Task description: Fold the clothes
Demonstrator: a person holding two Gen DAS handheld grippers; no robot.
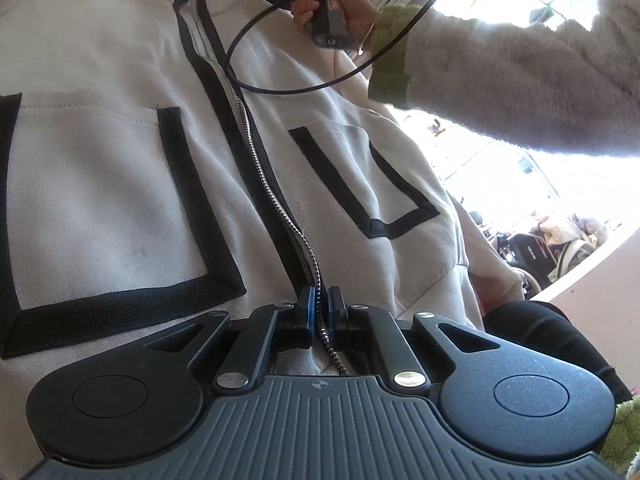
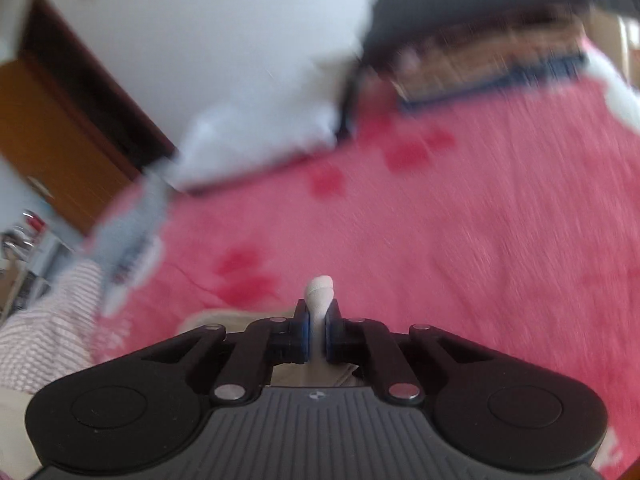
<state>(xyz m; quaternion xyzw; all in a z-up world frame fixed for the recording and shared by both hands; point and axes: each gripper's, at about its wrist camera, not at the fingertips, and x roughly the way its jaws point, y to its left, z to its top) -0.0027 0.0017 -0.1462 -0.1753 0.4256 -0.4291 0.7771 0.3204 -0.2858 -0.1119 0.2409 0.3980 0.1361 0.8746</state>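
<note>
A cream zip-up jacket point(image 1: 120, 184) with black-trimmed patch pockets fills the left wrist view, hanging spread out in front of me. My left gripper point(image 1: 319, 312) is shut on its hem at the metal zipper point(image 1: 256, 160), which runs between the blue pads. At the top, a person's hand point(image 1: 344, 12) in a fuzzy grey sleeve holds the other gripper at the jacket's collar. In the right wrist view my right gripper point(image 2: 317, 328) is shut on a pinch of cream fabric point(image 2: 319, 292) that pokes out past the fingertips. That view is motion-blurred.
A pink bedspread point(image 2: 460, 220) with red flower prints lies below the right gripper. A dark pile of bedding point(image 2: 480, 40) sits at the far side, a white heap point(image 2: 260, 140) by the wall, a wooden door point(image 2: 52, 128) at left. Striped cloth point(image 2: 40, 336) lies at lower left. A bright window point(image 1: 520, 160) is behind the sleeve.
</note>
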